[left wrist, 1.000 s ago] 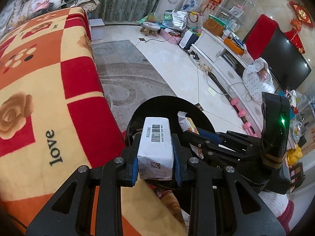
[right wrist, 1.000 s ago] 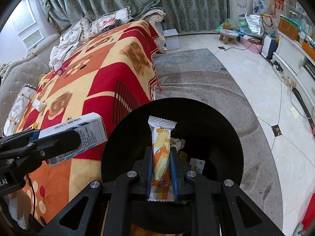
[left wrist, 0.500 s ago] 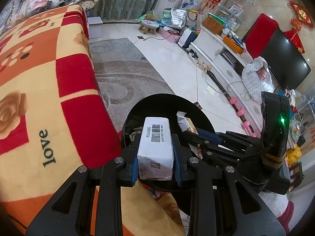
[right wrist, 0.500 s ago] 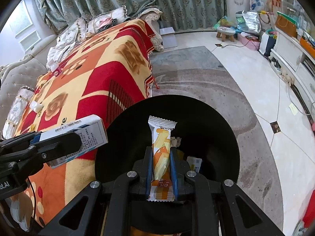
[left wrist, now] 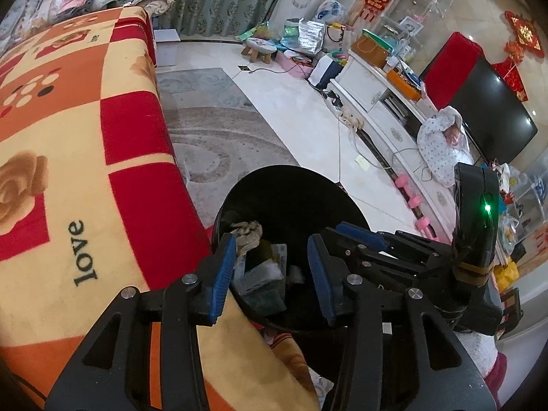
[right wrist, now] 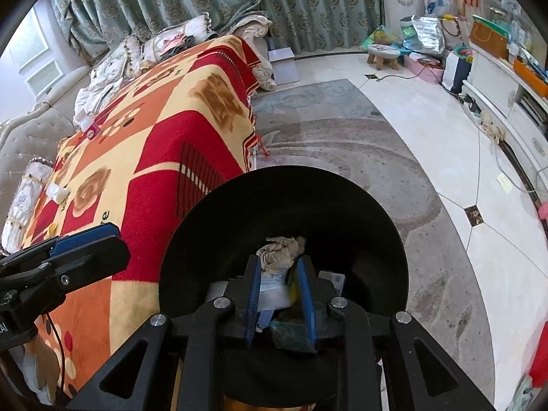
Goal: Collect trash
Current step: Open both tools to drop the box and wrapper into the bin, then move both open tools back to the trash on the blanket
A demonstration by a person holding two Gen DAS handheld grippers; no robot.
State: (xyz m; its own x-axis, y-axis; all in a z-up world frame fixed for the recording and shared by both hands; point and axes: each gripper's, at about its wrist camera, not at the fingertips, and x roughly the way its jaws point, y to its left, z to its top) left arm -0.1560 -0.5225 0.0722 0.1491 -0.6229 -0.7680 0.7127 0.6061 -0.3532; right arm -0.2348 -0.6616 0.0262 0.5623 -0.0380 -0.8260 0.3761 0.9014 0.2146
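The left gripper (left wrist: 272, 270) is spread wide, nothing held; its jaws have just been opening. The right gripper (right wrist: 279, 299) has parted a bit too, w/ nothing pinched. Both are kept over the black bin (left wrist: 294, 185) so trash (right wrist: 282, 251) falls inside. A red blanket (left wrist: 85, 144) & grey rug (right wrist: 342, 144) are seen nearby.

I count one black bin (right wrist: 219, 226), one crumpled tissue (right wrist: 282, 251) in it, one flat box (left wrist: 262, 275), my two grippers, two pink dumbbells (left wrist: 406, 191) right of frame, one stool (right wrist: 383, 55) upper right.
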